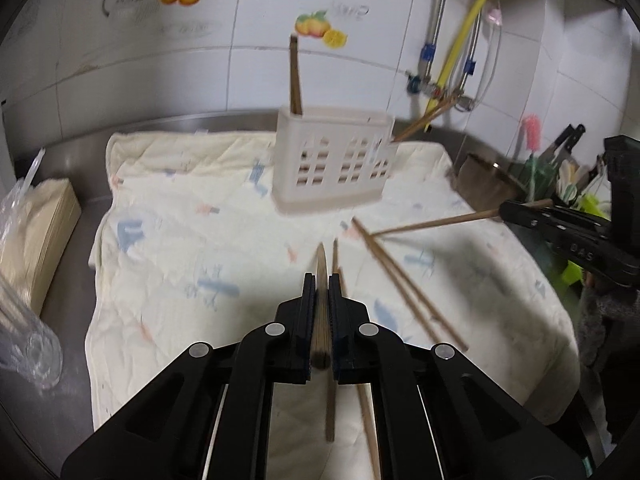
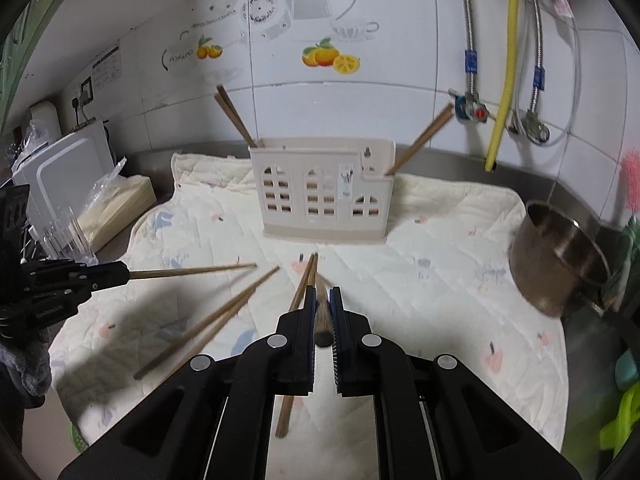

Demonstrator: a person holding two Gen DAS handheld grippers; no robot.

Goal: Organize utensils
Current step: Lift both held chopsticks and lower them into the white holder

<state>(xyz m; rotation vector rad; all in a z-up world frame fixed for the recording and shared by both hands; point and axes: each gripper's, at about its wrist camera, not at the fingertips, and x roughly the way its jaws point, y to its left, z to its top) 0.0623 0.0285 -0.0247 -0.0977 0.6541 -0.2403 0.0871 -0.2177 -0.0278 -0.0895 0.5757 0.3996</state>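
A beige slotted utensil holder [image 1: 332,162] [image 2: 322,196] stands upright on the quilted cloth [image 1: 180,248] [image 2: 432,280], with chopsticks leaning out of its left end [image 2: 234,118] and right end [image 2: 424,140]. My left gripper [image 1: 322,280] is shut on a wooden chopstick [image 1: 321,304] pointing toward the holder; it shows at the left of the right wrist view [image 2: 124,274]. My right gripper [image 2: 322,292] is shut on another chopstick [image 2: 322,316]; it shows in the left wrist view [image 1: 504,210]. Several loose chopsticks [image 1: 404,284] [image 2: 208,316] lie on the cloth in front of the holder.
A steel pot [image 2: 560,256] sits at the cloth's right edge. A stack of paper in plastic [image 2: 116,204] and a clear container [image 2: 68,240] are at the left. Pipes and a yellow hose [image 2: 504,64] run down the tiled wall. Knives and brushes [image 1: 560,160] stand at the right.
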